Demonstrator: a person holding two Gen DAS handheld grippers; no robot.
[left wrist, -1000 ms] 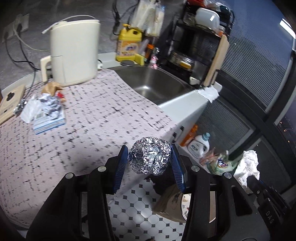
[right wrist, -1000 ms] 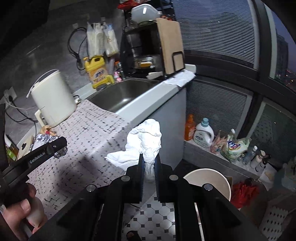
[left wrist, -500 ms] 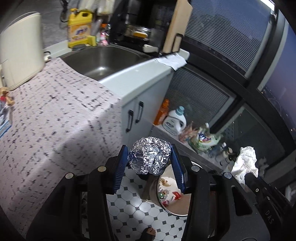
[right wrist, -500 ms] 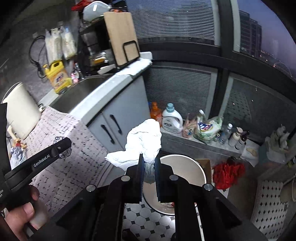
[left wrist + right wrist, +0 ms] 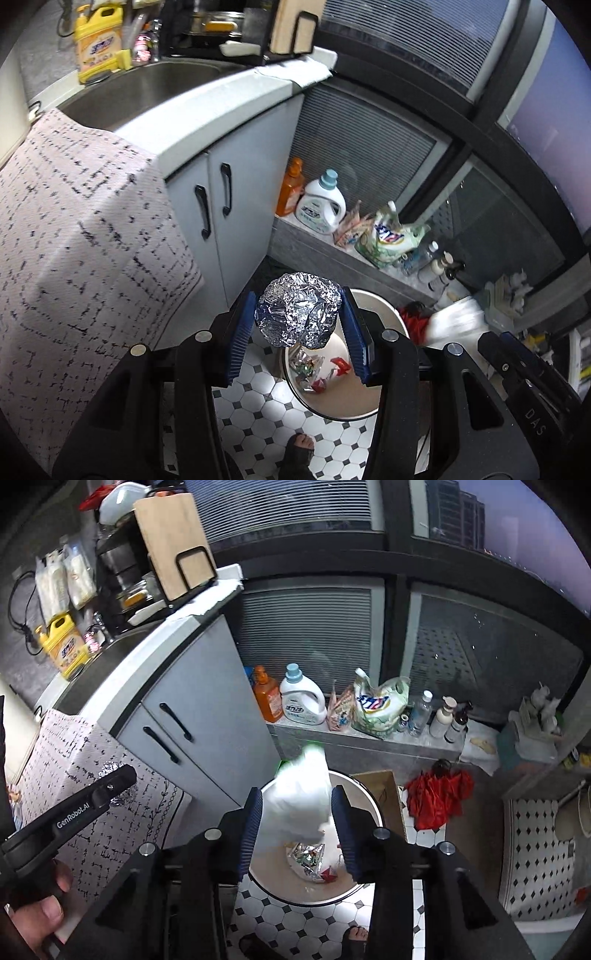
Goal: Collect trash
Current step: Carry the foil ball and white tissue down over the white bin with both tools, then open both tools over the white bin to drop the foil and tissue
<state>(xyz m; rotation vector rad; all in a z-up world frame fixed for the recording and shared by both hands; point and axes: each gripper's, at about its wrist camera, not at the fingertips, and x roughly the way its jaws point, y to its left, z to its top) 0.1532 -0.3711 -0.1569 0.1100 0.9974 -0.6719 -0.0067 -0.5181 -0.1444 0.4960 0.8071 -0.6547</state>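
1. Looking down the left gripper (image 5: 298, 295): pinching a foil ball (image 5: 297, 310) between the blue pads, closed only as far as the ball allows, both pads pressing its sides.
2. Hanging that ball in the air just off the counter edge, over the near rim of the bin (image 5: 340, 398) on the floor below.
3. Looking down the right gripper (image 5: 295, 794): fingers spreading wide apart, with a white tissue (image 5: 299, 805) sitting between them, blurry, with slivers of gap on both sides, so not looking gripped at all.
4. Floating that tissue right above the bin's mouth, its lower end overlapping the inside of the bin in the right wrist view.
5. Already lying at the bottom of the bin: a crumpled shiny wrapper (image 5: 306, 853) and a red scrap (image 5: 328, 875), touching each other.
6. Standing on black-and-white tile (image 5: 258, 406), the bin sitting just in front of the grey cabinet doors (image 5: 229, 206), with a cardboard piece (image 5: 380, 786) leaning just behind its rim.
7. Draping over the counter on the left, a speckled cloth (image 5: 74, 240) hanging down past the edge.
8. Lining the low ledge behind the bin: an orange bottle (image 5: 267, 698), a white detergent jug (image 5: 301, 701) and a refill pouch (image 5: 376, 705), side by side.
9. Slumping on the floor right of the bin, a red bundle (image 5: 439, 794), hard to tell exactly what.
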